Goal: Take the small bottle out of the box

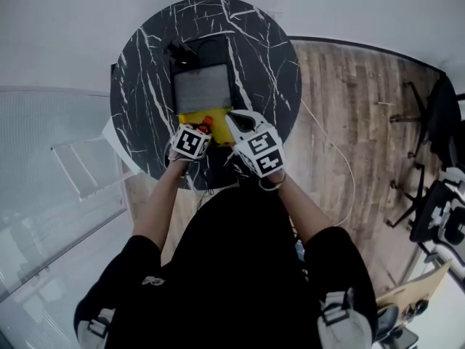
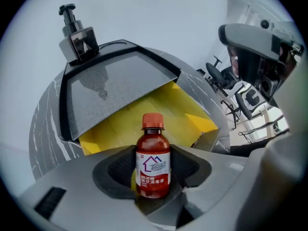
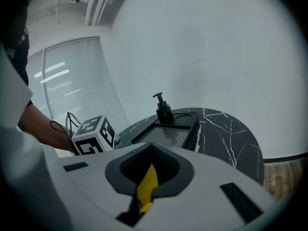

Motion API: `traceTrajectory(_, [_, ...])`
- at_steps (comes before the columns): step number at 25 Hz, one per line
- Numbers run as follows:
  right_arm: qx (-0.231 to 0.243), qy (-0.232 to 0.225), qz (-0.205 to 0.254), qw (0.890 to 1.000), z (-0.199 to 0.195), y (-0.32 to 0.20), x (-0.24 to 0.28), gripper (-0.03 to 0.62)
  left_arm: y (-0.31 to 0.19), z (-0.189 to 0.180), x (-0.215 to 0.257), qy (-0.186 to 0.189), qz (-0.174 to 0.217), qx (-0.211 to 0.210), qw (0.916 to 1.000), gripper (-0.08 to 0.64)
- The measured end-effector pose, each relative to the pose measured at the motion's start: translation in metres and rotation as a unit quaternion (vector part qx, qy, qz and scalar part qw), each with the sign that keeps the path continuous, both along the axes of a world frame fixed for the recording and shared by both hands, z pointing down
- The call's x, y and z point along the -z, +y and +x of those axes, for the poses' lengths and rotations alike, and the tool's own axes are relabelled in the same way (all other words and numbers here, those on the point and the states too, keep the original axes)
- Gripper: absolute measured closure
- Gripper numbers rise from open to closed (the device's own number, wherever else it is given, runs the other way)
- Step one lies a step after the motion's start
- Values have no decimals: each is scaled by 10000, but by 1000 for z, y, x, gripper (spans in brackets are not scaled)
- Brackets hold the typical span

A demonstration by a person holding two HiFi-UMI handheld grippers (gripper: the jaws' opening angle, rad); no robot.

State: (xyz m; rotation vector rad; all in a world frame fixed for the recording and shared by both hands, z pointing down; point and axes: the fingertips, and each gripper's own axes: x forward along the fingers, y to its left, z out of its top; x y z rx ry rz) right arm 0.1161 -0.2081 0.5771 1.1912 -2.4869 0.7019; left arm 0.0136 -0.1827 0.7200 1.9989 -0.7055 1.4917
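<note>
The left claw (image 2: 153, 179) is clamped on a small red-brown bottle with an orange cap and a white label (image 2: 153, 153). The bottle stands upright between the pads. Its base is hidden by the jaws, so whether it is clear of the box cannot be told. Just behind the bottle lies the open yellow cardboard box (image 2: 159, 112). From the head view only the bottle's cap (image 1: 207, 121) shows, at the box's near edge (image 1: 190, 116), beside the left claw (image 1: 196, 132).

The right claw (image 3: 149, 170) is closed on a thin yellow flap (image 3: 147, 190). Only a sliver of it shows, and where it joins the box is out of sight. In the head view this claw (image 1: 237, 123) sits at the box's near right corner.

Beyond the box, partly covering it, is a flat grey rectangular panel in a black frame (image 2: 113, 85). Further beyond stands a black pump dispenser (image 2: 76, 30). All rest on a round black marble tabletop with white veins (image 1: 272, 57). The person's body cuts off the tabletop's near edge.
</note>
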Motion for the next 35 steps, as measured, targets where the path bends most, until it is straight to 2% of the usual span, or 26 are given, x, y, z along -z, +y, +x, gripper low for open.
traceTrajectory(5, [41,54,33,10000,-6,8,5,595,-5,4,25,358,427,147,9983,353])
traceTrajectory(10, [82,96,156,9998,-17,13,14,595,-9,3,55,720,832,418,9931,353])
traceTrajectory(16, [-83,260,565,9980,-26,12,44,595,-13,-8,105,1253,1547,871,9761,353])
traceTrajectory(23, [-302,400,1214,9913,-37,20,94,597,-4,-23,169,1762,2311,1361,9471,352])
traceTrajectory(27, [-523,491,1572,9850,-43,33,119,597,7,-37,206,2055,2690,1717,9251,353])
traceTrajectory(31, [-657,298,2090,9753,-53,47,159,595,20,-45,245,2336,3148,1777,9026,353])
traceTrajectory(35, [-813,389,2515,9637,-67,65,195,597,39,-56,287,2550,3607,1785,8792,353])
